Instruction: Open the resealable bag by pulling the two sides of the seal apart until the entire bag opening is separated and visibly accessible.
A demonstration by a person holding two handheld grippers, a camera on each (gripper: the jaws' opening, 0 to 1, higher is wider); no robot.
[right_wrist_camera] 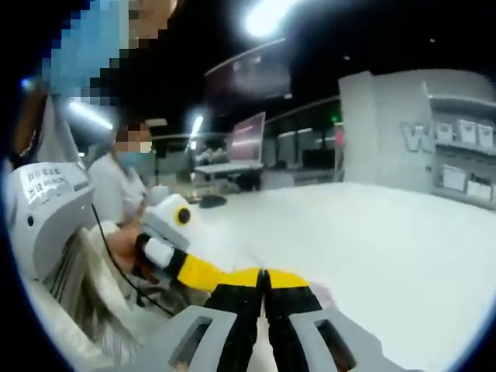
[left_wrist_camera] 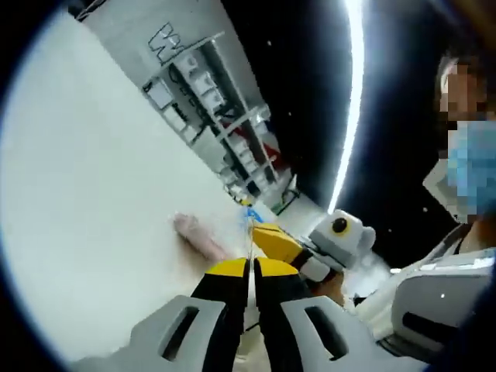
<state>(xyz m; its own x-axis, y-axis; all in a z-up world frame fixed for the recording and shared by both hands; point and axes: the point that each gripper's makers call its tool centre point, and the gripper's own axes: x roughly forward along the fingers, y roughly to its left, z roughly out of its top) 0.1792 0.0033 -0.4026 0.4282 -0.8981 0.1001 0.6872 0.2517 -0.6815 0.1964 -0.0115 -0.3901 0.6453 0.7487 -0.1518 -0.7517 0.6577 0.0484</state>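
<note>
Clear film, thin and slippery, the bag (left_wrist_camera: 249, 232) is pinched at its seal between both pressed-together claws, left claw (left_wrist_camera: 251, 267) meeting right claw (right_wrist_camera: 265, 279).

Both tongs (left_wrist_camera: 252, 267) (right_wrist_camera: 265, 277) closed, tips meeting

Right claw (right_wrist_camera: 265, 277) jaws pressed together over white table (right_wrist_camera: 387, 240), left claw (right_wrist_camera: 225, 273) meeting it (yellow-tipped), bag unclear

large "W" on grey wall (right_wrist_camera: 419, 138)
</note>
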